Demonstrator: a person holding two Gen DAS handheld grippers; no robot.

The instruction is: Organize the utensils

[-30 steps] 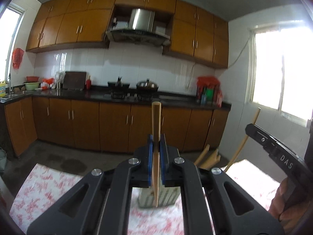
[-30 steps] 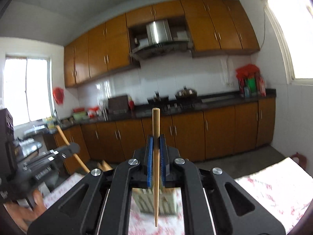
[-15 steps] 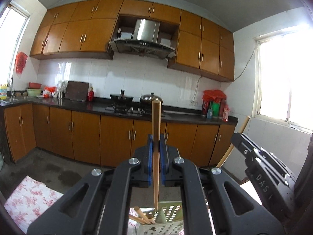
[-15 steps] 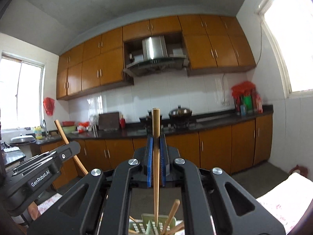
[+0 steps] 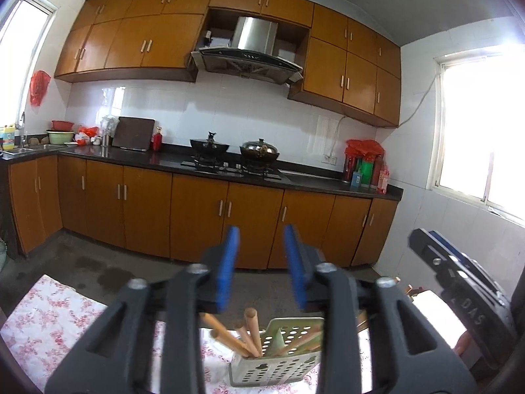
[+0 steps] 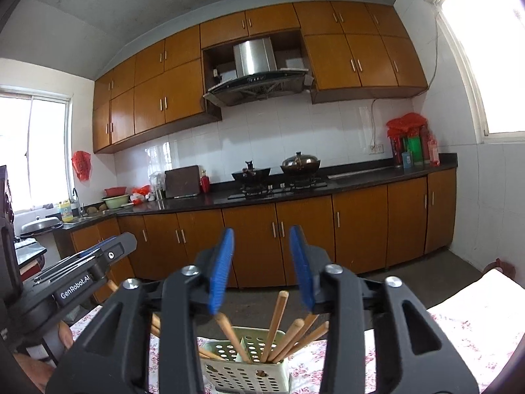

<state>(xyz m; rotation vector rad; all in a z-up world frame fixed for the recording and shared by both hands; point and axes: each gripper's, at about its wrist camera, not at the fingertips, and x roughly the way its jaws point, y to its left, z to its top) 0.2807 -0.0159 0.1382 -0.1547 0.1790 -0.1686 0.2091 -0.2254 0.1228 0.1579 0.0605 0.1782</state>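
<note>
Both claws are shown above a perforated utensil holder [image 6: 244, 366] that stands on the floral tabletop [image 5: 55, 321]. The left claw [image 5: 261, 264] has its blue pads parted and opening, with nothing between them; the right claw [image 6: 261, 267] is likewise opening and empty. The wooden chopsticks [image 6: 275, 325] are seen standing in the holder's compartments — their long axes steep, the tips fanned upward toward 1 o'clock in the right wrist view. From each claw the holder lies at 6 o'clock, directly beneath the pads and close below them. In the left wrist view a second bundle of chopsticks [image 5: 248, 333] leans toward 11 o'clock in the near compartment. Neither hand is judged clearly nearer — both hang just over the rim. Any next pick-up is judged to call for a fresh approach, since no loose utensil is visible on the cloth.
</note>
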